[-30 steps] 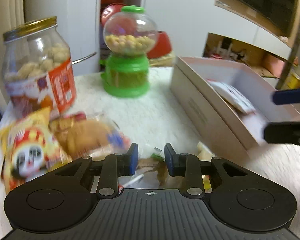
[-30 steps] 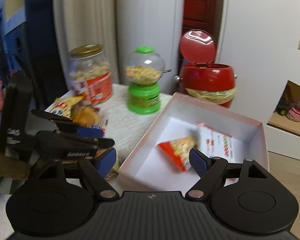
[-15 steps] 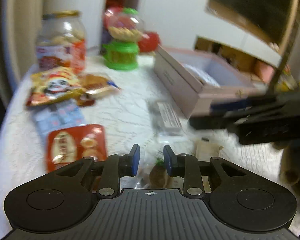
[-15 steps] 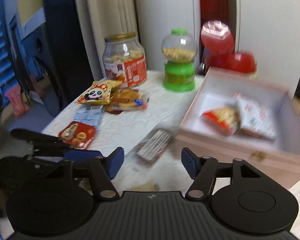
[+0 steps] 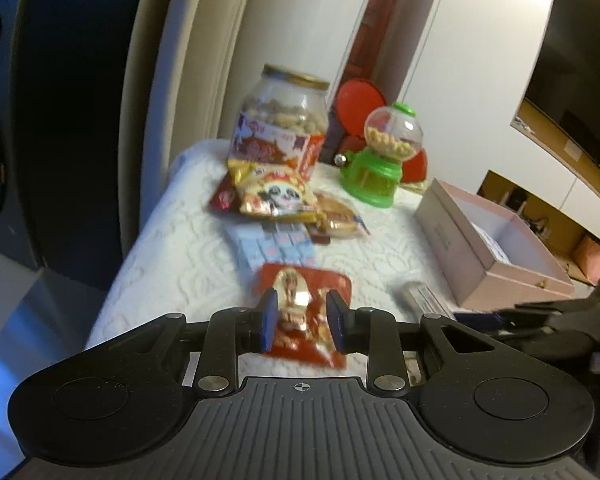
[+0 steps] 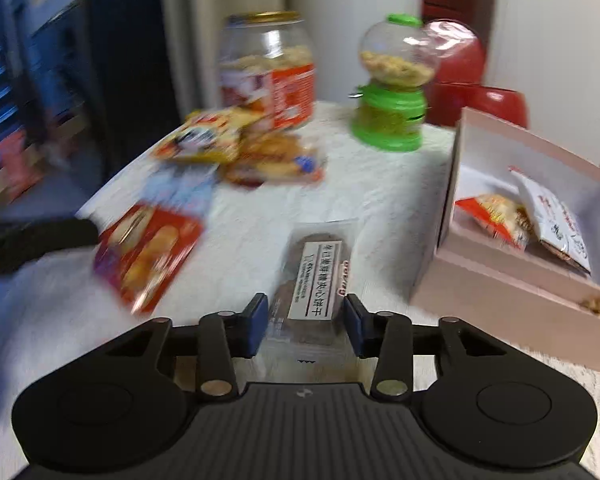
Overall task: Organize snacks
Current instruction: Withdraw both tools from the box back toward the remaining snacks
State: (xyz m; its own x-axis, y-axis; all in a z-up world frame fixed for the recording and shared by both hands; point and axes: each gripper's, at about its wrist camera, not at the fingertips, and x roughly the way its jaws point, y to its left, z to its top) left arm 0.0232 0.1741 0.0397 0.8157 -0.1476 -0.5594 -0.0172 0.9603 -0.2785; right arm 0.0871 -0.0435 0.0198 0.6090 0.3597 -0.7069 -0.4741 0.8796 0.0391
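Note:
My left gripper [image 5: 302, 322] is open, its fingers on either side of a red snack packet [image 5: 302, 305] lying on the white tablecloth; contact is unclear. My right gripper [image 6: 305, 322] is open around the near end of a clear-wrapped brown biscuit pack [image 6: 317, 276] with a white label. The red packet [image 6: 148, 252] also shows in the right wrist view, left of that pack. A pink box [image 6: 540, 292] at right holds an orange-red snack bag [image 6: 496, 216] and a white bag [image 6: 552, 220]. Further back lie a blue-white packet [image 5: 274, 246], a panda bag [image 5: 274, 196] and a bread pack [image 5: 340, 218].
A big peanut jar [image 5: 280, 132] and a green candy dispenser [image 5: 384, 160] stand at the back of the table [image 5: 180, 256]. A red bin [image 6: 476, 96] is behind it. The table's left edge drops off beside a dark speaker [image 5: 4, 120].
Both grippers pulled back from the box area and swung left. The left now frames the red packet; the right narrowed and now frames the biscuit pack. The left opened slightly.

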